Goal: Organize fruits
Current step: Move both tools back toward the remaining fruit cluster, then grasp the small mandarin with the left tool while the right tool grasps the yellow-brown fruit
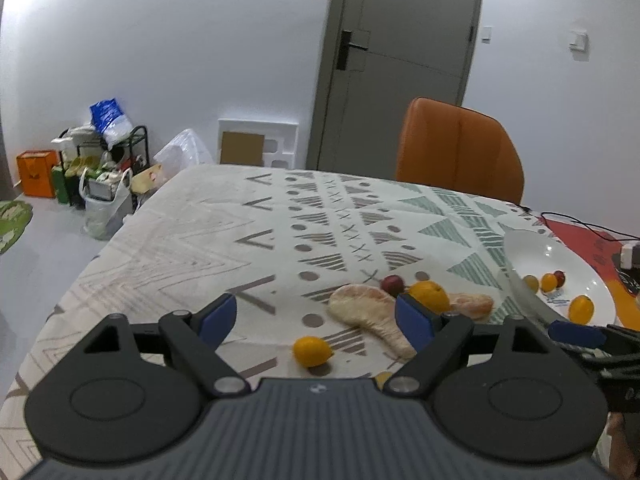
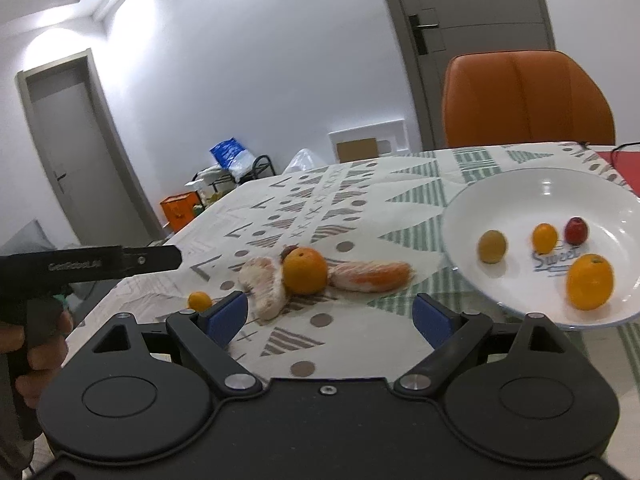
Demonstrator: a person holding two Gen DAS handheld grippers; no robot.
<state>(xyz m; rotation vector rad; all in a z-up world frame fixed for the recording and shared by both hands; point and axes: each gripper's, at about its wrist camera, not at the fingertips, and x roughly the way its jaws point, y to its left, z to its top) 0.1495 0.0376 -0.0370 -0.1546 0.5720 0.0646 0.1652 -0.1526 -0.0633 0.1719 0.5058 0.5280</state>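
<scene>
On the patterned tablecloth lie a pale peeled citrus segment [image 1: 364, 312] [image 2: 264, 284], an orange [image 1: 430, 294] [image 2: 305, 271], a small red fruit [image 1: 391, 284] [image 2: 289, 252], an orange-pink segment [image 1: 472, 304] [image 2: 372, 276] and a small kumquat [image 1: 312, 352] [image 2: 199, 301]. My left gripper [image 1: 316, 312] is open above the cloth, the kumquat just in front of its jaws, untouched. My right gripper [image 2: 332, 312] is open and empty, short of the orange. A white plate [image 1: 520, 256] [image 2: 460, 216] to the right holds an orange [image 2: 590, 282] and three small fruits.
An orange chair [image 1: 460, 148] [image 2: 528, 100] stands behind the table's far edge. A red mat with a black cable [image 1: 580, 224] lies beyond the plate. A hand [image 2: 44, 344] holds the left gripper's handle at the left. Bags and boxes [image 1: 96, 168] sit on the floor.
</scene>
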